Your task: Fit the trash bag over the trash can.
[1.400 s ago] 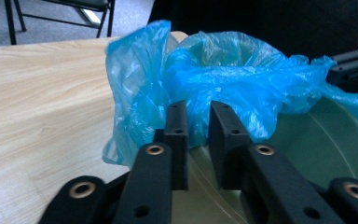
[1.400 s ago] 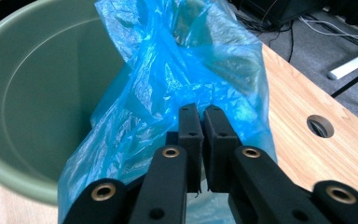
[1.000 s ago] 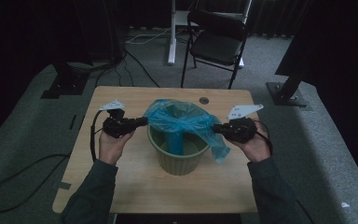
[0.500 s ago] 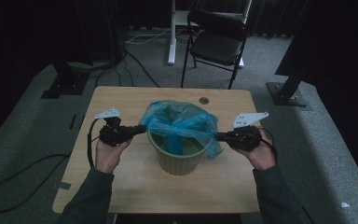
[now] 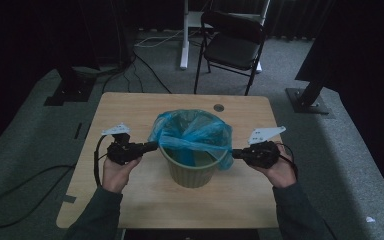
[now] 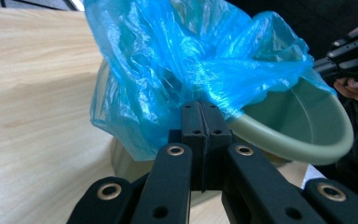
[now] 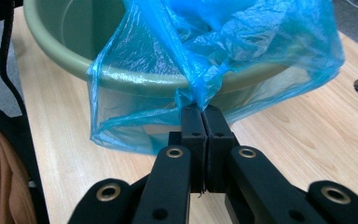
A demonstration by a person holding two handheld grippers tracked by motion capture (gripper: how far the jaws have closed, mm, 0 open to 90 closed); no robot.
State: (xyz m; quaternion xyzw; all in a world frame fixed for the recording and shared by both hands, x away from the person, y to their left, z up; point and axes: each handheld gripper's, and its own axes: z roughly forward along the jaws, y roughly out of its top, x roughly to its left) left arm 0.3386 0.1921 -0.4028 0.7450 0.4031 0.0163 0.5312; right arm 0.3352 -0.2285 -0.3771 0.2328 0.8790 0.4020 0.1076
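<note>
no readable text, labels, brands or numbers anywhere

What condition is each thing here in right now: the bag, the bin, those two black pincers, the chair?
Blue bag: inside the bin, edges stretched out over the rim on both sides.
Green bin: upright on the table.
Left gripper: shut on the bag's edge.
Right gripper: shut on the bag's opposite edge.
Folding chair: unfolded, vacant.

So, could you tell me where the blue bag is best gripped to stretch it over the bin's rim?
Grip the blue bag at its loose hem, outside the bin rim, coming level from opposite sides. The film bunches there into pinchable folds, as both hand-held grippers hold it.
</note>
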